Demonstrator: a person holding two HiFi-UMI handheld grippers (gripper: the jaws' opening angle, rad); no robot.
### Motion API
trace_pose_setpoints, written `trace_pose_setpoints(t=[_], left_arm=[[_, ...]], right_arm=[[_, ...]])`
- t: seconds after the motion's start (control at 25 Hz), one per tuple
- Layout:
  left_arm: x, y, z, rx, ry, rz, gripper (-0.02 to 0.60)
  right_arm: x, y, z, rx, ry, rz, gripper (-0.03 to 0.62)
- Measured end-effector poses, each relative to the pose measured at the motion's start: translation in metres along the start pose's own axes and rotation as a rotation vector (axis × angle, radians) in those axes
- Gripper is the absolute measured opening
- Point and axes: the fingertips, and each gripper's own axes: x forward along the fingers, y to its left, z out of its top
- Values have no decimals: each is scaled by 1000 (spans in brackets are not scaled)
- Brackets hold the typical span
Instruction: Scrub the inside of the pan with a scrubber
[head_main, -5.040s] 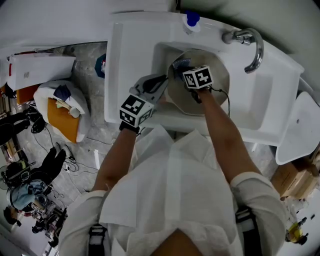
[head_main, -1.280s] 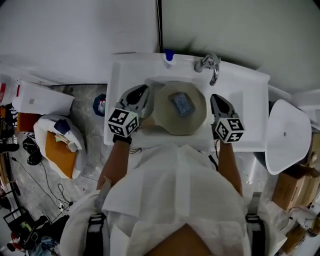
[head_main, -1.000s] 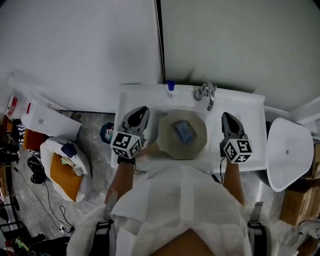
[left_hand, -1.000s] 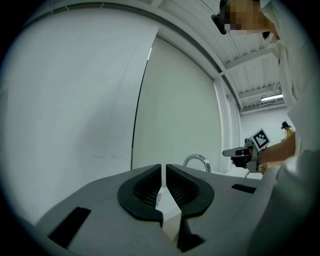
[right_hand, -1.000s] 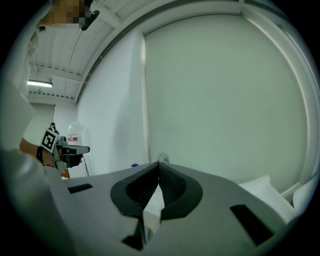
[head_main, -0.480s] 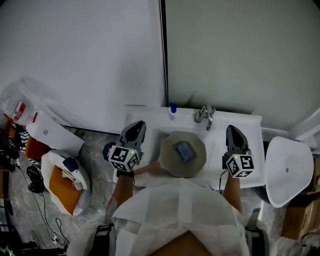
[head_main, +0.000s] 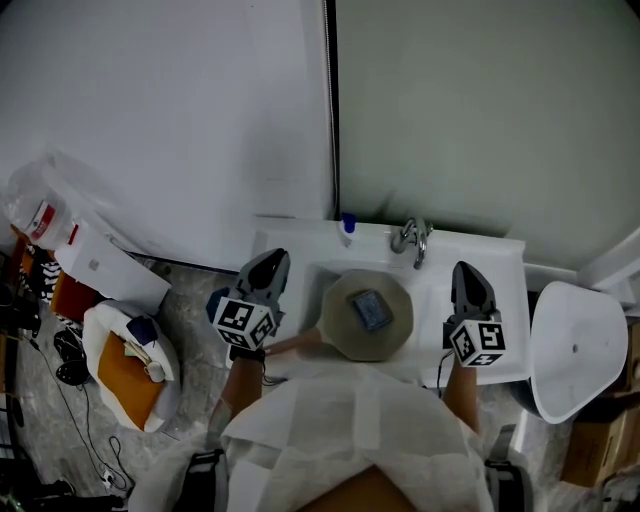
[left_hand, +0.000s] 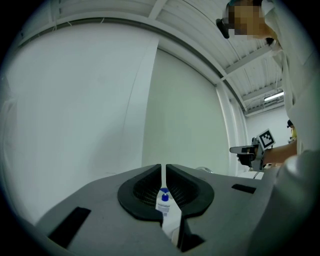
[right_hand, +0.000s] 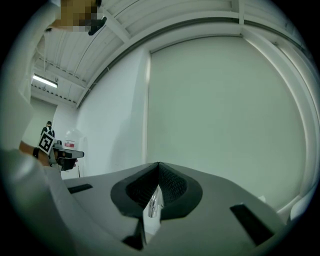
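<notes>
Left gripper (left_hand: 163, 167): fingers (left_hand: 145, 186) parted by a thin slit only, tips not quite meeting, nothing clamped and nothing touched. Straight ahead of those tips, seen through the slit, a white bottle (left_hand: 164, 204) with a blue cap, well apart from them.

Right gripper (right_hand: 158, 168): fingers (right_hand: 173, 187) pressed together at the tips, clenched on nothing. Beyond and below the closed tips, a strip of shiny faucet (right_hand: 151, 201), not touched.

From the head view: left gripper (head_main: 275, 258) held over the left edge of the white sink (head_main: 292, 240), right gripper (head_main: 463, 270) over the sink's right deck, both sets of tips pointing toward the wall. Between the two pairs of fingers, down in the basin, the pan (head_main: 345, 330): round, grey-brown, right of the left fingers and left of the right ones, touched by neither. Inside the pan, near its middle, the blue scrubber (head_main: 372, 309), lying loose, well apart from both grippers. Pan handle (head_main: 292, 343) reaching back and to the left, behind the left fingertips. Bottle (head_main: 346, 226) and faucet (head_main: 413, 238) at the back rim, ahead of the fingers, between the two grippers' lines.
</notes>
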Motion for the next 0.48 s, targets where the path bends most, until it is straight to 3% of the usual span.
trace_pose_setpoints(t=[0.48], left_arm=[[7, -1, -7, -10, 20, -9, 41]], right_arm=[[8, -1, -5, -20, 22, 10, 9]])
